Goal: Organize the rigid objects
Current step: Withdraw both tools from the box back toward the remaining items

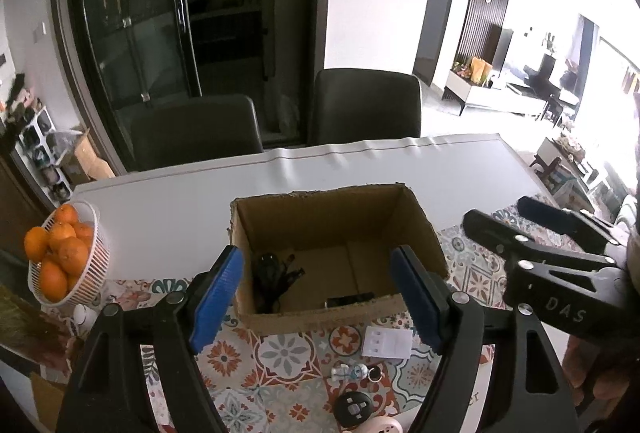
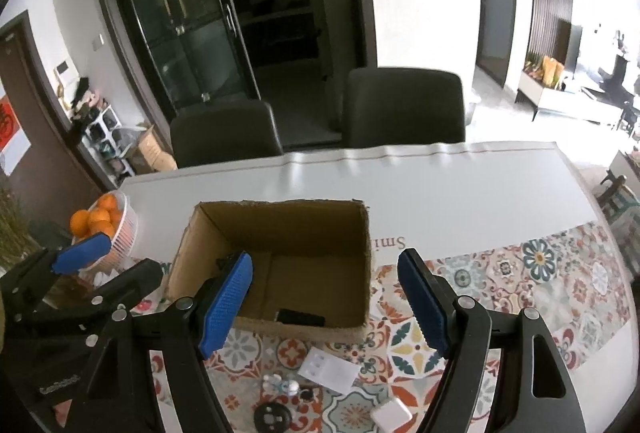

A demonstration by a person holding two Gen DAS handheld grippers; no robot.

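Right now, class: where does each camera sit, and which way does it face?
Left wrist: on the left claw, looking down at the cardboard box; own blue pads open, right claw at right.
Right wrist: on the right claw, facing the same box; left claw at left.
Shared: box, basket of oranges, two chairs, patterned tablecloth.

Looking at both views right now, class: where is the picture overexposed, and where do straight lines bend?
Left wrist view: the room at right is blown out white, and the cabinet frame bows with fisheye distortion. Right wrist view: glare is milder, at the far right; the table edge curves, and the corners are vignetted black.
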